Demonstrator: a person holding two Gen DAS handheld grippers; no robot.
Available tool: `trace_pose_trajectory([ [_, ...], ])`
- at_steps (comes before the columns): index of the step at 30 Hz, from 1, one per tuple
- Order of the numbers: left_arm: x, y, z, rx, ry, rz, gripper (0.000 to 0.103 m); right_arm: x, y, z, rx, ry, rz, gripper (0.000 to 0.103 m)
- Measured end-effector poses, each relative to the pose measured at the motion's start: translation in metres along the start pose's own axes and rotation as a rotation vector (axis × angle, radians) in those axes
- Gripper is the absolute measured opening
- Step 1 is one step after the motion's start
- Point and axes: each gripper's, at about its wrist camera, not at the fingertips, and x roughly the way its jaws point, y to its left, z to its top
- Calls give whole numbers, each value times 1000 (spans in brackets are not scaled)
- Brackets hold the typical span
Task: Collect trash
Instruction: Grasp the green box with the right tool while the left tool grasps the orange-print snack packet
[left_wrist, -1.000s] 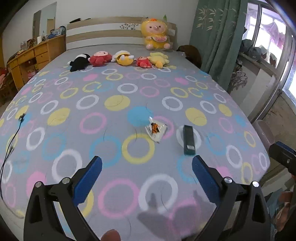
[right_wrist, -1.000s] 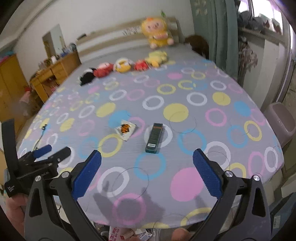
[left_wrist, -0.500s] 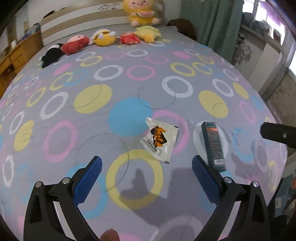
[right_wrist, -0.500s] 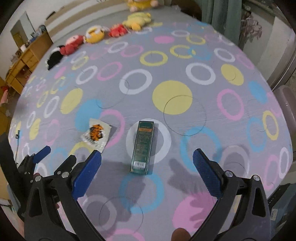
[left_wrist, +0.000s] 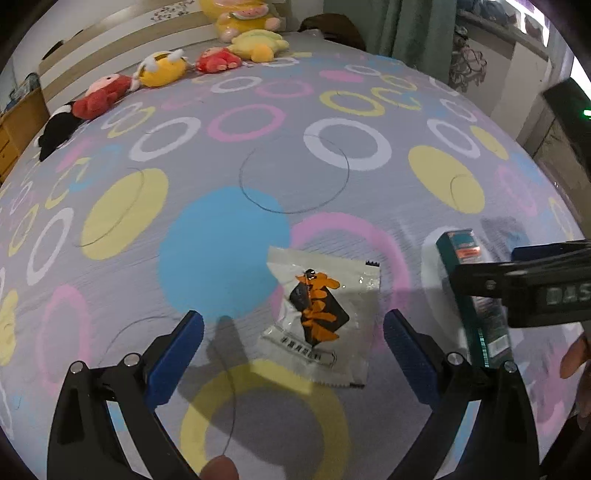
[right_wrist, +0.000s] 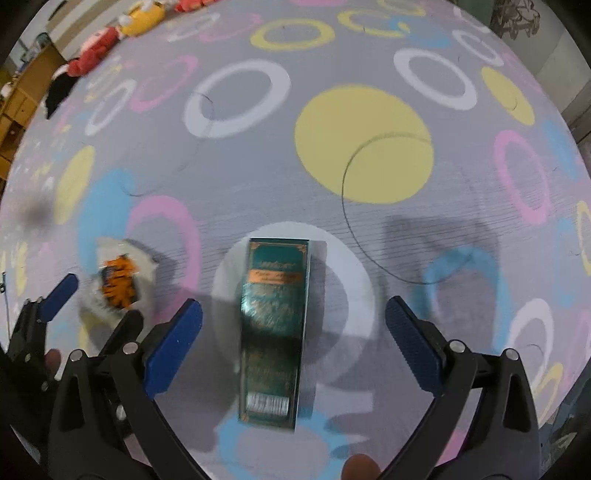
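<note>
Both claws are spread wide and empty over the bed (left_wrist: 229, 173): the left gripper (left_wrist: 291, 339) straddles the wrapper (left_wrist: 321, 314), the right gripper (right_wrist: 293, 332) straddles the green box (right_wrist: 273, 325). In the left view the right gripper's black body hides the box's middle. In the right view the box's print is blurred and the wrapper is smeared, partly behind the left gripper's fingers (right_wrist: 59, 295).

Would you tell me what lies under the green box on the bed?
The green box lies flat on the bedsheet, across a white ring printed on it. The ring shows on both sides; whatever is directly beneath the box is covered.
</note>
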Motion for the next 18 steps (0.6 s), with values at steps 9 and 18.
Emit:
trace_pose_trajectory([
  [9, 22, 3, -1, -30, -16, 15, 93, 21, 6, 0, 1, 21, -84, 95],
  [18, 5, 6, -3, -80, -21, -59, 13, 4, 25, -3, -74, -9, -87, 35],
])
